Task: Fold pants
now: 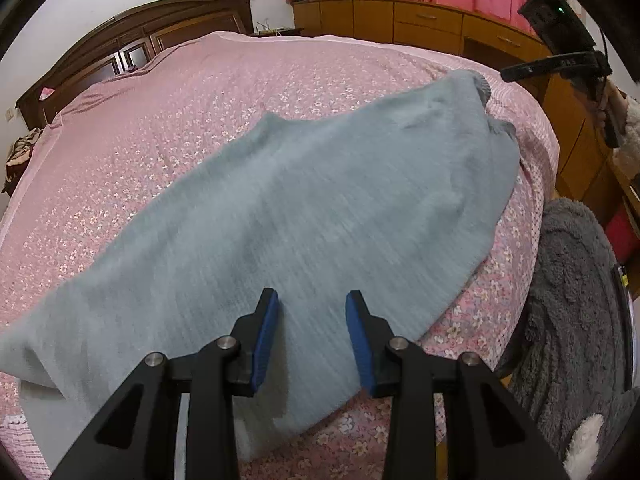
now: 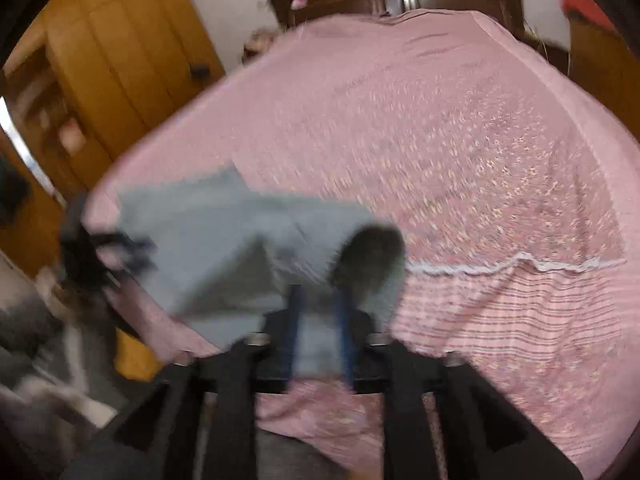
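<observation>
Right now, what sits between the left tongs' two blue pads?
Only the fuzzy grey-blue pants, spread on the pink floral bedspread; the left tongs stand open above them, per the left wrist view.

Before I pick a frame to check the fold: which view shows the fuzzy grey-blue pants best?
The left wrist view: the fuzzy grey-blue pants lie sharp and nearly whole across the pink floral bedspread. The right wrist view is motion-blurred and shows only one end.

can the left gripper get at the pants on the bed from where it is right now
Probably yes. The left gripper hangs right over the near edge of the grey pants, jaws apart with nothing between them. The pants lie flat on the pink bedspread with nothing on top.
</observation>
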Demonstrator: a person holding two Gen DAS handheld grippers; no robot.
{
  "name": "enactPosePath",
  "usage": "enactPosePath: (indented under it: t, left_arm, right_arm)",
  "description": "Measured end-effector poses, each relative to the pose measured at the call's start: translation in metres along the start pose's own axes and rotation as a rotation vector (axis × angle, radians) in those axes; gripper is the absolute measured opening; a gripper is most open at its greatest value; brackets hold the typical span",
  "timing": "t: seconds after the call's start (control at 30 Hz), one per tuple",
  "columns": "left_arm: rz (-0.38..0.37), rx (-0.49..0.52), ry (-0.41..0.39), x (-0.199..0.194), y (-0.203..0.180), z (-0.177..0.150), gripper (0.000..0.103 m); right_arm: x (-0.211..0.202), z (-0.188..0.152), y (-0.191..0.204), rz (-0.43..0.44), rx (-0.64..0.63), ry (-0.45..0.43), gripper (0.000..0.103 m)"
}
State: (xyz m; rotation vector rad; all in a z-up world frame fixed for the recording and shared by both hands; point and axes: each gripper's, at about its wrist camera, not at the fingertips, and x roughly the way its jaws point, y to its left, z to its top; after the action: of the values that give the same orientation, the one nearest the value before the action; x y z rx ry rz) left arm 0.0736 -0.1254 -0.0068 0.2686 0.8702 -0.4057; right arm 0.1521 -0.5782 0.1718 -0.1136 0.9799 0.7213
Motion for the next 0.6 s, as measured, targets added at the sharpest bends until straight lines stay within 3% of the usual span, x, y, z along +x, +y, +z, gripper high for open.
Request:
enactPosePath:
  t: [0.13,0.27,0.37,0.47,0.53,0.6]
  left_arm:
    - [-0.008,-0.02,-0.008,0.002,0.002,-0.003,0.037]
    - [-0.007,-0.022,-0.012,-0.001,0.007,-0.006,0.037]
    - [-0.003,-0.017,-0.011,-0.002,0.005,-0.007,0.037]
    - [0.005,-0.009,-0.012,-0.003,0.003,-0.01,0.037]
    - [0.007,-0.01,-0.014,-0.004,0.002,-0.011,0.037]
    - [0.005,-0.015,-0.021,-0.003,0.003,-0.013,0.037]
  right_arm:
    - [0.044,-0.011,0.016,-0.033,-0.114,0.111,0.031]
    - [0.054,0.001,0.025,0.003,-0.157,0.032,0.031]
    - [0.066,0.009,0.022,-0.073,-0.166,0.039,0.031]
    - [0.061,0.008,0.02,-0.087,-0.174,0.03,0.031]
    - [0.061,0.004,0.018,-0.123,-0.179,0.024,0.049]
    - [0.065,0.002,0.014,-0.107,-0.163,0.026,0.056]
